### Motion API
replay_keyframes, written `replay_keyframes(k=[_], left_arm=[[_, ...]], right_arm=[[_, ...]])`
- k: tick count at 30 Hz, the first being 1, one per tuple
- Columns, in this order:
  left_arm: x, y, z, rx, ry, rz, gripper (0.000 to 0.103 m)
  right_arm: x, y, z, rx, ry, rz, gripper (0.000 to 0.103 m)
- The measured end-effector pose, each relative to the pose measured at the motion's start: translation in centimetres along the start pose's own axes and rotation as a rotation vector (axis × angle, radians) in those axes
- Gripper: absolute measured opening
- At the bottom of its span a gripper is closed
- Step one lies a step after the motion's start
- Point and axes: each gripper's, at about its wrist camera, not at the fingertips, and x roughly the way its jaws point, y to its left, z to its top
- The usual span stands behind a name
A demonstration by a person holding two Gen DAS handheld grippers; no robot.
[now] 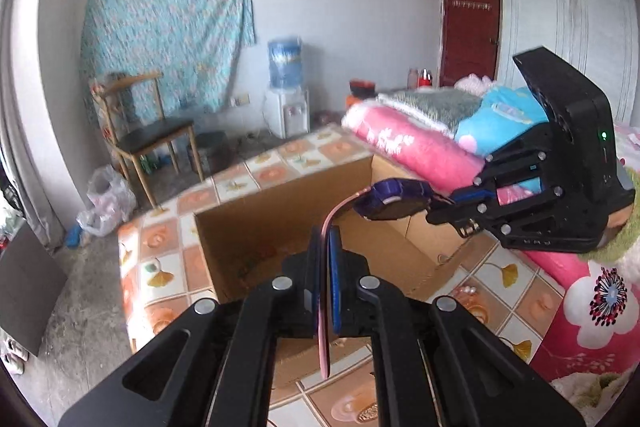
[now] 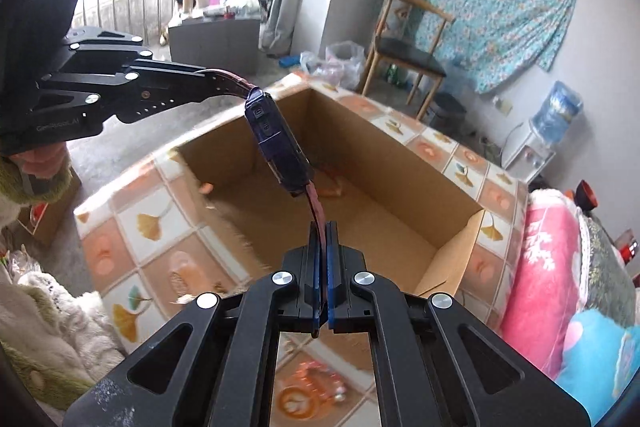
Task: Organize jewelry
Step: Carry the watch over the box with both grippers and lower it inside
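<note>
You are holding one watch (image 2: 278, 147) stretched between your two grippers, above the open cardboard box (image 2: 360, 187). Your left gripper (image 1: 326, 247) is clamped together on one end of the pink strap (image 1: 323, 331), and your right gripper (image 2: 323, 239) is pinching the other strap end, its pads pressed flat on the band. The watch's dark purple body is hanging in the air between the claws, clear of the box walls.

Around you, the box is sitting on a surface covered with a tiled leaf-pattern cloth (image 1: 160, 267). Something orange is lying on the box floor, too blurred to name. A small pale beaded piece (image 1: 466, 291) is lying on the cloth just beside the box's near corner. Folded blankets, pink (image 1: 416, 151) and blue, are piled beyond the box. Farther off, one wooden chair (image 1: 156, 135) and one water dispenser (image 1: 286, 107) are standing by the wall. Nothing is blocking the box opening.
</note>
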Motion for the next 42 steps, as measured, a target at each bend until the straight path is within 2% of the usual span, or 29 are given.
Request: replay_keyframes(k=[3, 8, 9, 15, 18, 20, 23, 26, 28, 30, 32, 38, 42], left_arm=[[3.3, 1.2, 0.8, -0.028, 0.097, -0.048, 0.003], [10.1, 3.0, 1.9, -0.052, 0.292, -0.097, 0.003], [12.1, 3.5, 2.0, -0.061, 0.359, -0.114, 0.003], [19.4, 4.8, 1.2, -0.118, 0.579, -0.149, 0.003], [22.0, 5.4, 0.4, -0.176, 0.670, -0.188, 0.003], [23.3, 5.6, 0.0, -0.202, 0.713, -0.199, 0.003], [25.0, 6.0, -0.6, -0.251, 0.766, -0.218, 0.003], [25.9, 6.5, -1.1, -0.280, 0.792, -0.212, 0.004], [26.1, 6.7, -1.1, -0.301, 0.798, -0.211, 0.007], [25.8, 6.9, -0.8, -0.297, 0.777, -0.198, 0.027], [25.3, 7.2, -0.6, -0.298, 0.755, -0.190, 0.032], [23.2, 7.9, -0.1, -0.326, 0.701, -0.171, 0.033], [19.5, 8.3, 1.3, -0.315, 0.584, -0.138, 0.033]], right_arm=[[2.3, -1.4, 0.4, 0.001, 0.082, 0.027, 0.001], [8.0, -4.4, 1.6, -0.015, 0.280, 0.101, 0.001], [8.8, -4.8, 1.7, -0.018, 0.307, 0.111, 0.001], [14.7, -6.3, 2.1, -0.055, 0.509, 0.172, 0.001], [17.2, -6.4, 1.8, -0.089, 0.591, 0.176, 0.001], [18.1, -6.2, 1.7, -0.122, 0.621, 0.162, 0.001], [19.3, -6.6, 1.7, -0.104, 0.657, 0.153, 0.003], [19.8, -6.9, 1.9, -0.092, 0.671, 0.122, 0.014], [19.5, -6.8, 2.1, -0.094, 0.668, 0.100, 0.016], [19.0, -6.7, 2.3, -0.097, 0.653, 0.076, 0.022], [18.4, -6.4, 2.6, -0.101, 0.640, 0.068, 0.023], [17.0, -6.1, 3.7, -0.060, 0.578, 0.028, 0.037], [16.5, -5.3, 4.6, 0.002, 0.537, 0.087, 0.045]])
